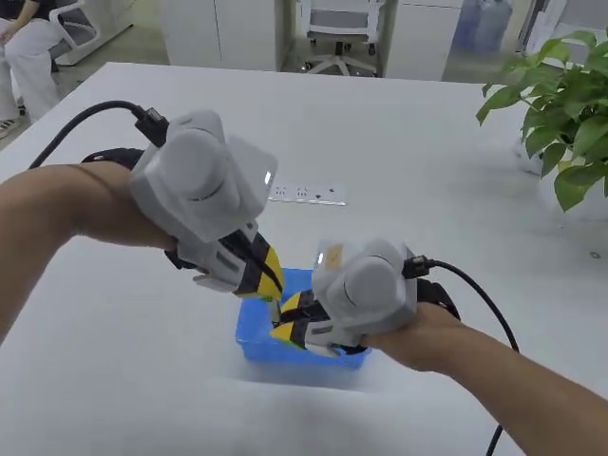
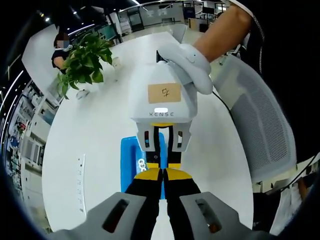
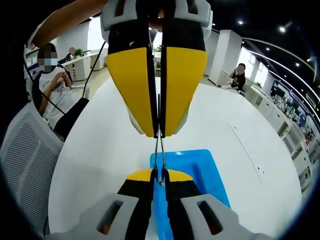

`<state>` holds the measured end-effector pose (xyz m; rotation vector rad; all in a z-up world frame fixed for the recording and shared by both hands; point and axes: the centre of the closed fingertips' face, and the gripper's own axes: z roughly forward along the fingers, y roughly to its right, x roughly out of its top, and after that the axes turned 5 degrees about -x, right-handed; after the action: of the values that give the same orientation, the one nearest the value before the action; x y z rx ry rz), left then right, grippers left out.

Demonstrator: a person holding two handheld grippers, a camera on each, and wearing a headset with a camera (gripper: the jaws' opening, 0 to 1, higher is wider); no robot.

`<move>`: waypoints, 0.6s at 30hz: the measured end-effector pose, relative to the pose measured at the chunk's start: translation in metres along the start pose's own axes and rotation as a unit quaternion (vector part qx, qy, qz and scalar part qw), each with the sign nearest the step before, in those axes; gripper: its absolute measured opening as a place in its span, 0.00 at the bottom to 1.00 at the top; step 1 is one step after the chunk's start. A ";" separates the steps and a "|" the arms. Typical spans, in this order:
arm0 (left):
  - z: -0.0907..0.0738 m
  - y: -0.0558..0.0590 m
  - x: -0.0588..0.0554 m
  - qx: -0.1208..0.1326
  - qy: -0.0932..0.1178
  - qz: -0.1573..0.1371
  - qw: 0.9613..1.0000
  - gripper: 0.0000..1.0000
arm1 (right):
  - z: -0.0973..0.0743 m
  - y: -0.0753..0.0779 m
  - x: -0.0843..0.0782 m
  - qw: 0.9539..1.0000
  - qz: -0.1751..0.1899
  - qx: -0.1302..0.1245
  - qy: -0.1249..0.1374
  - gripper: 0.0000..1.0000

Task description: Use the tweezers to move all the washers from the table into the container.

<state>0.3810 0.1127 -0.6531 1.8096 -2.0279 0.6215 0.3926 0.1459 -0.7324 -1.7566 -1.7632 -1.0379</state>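
Tweezers [image 3: 159, 145] pinched from both ends over the blue container [image 3: 200, 170]: slip risk.
The left gripper [image 2: 162, 172] and right gripper [image 3: 159, 176] both have their fingers closed tight on the thin tweezers. An uneven release could drop or twist them. Pale rings, likely washers [image 2: 141, 164], lie in the container at lower centre, just left of the fingers.

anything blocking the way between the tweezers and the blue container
Nothing visible does. The tweezers, held by the left gripper and the right gripper, sit right above the open blue container.
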 end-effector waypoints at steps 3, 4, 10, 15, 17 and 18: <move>0.003 -0.006 -0.002 0.003 0.001 0.001 1.000 0.05 | 0.002 0.006 -0.003 1.000 0.004 -0.004 -0.002 0.10; 0.004 -0.009 -0.003 0.004 0.001 0.002 1.000 0.05 | 0.004 0.008 -0.005 1.000 0.006 -0.004 -0.002 0.10; 0.011 -0.017 -0.010 0.005 -0.001 0.001 1.000 0.05 | 0.012 0.015 -0.012 1.000 0.011 -0.004 -0.006 0.10; 0.017 -0.022 -0.016 0.005 -0.002 -0.002 1.000 0.05 | 0.018 0.019 -0.018 1.000 0.014 -0.003 -0.009 0.10; 0.019 -0.023 -0.017 0.004 -0.002 -0.003 1.000 0.05 | 0.019 0.020 -0.020 1.000 0.014 -0.002 -0.010 0.10; 0.021 -0.025 -0.018 0.004 -0.001 -0.004 1.000 0.05 | 0.021 0.022 -0.022 1.000 0.016 -0.001 -0.011 0.10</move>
<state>0.4088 0.1143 -0.6782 1.8234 -2.0209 0.6251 0.4200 0.1454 -0.7579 -1.7988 -1.7424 -1.0118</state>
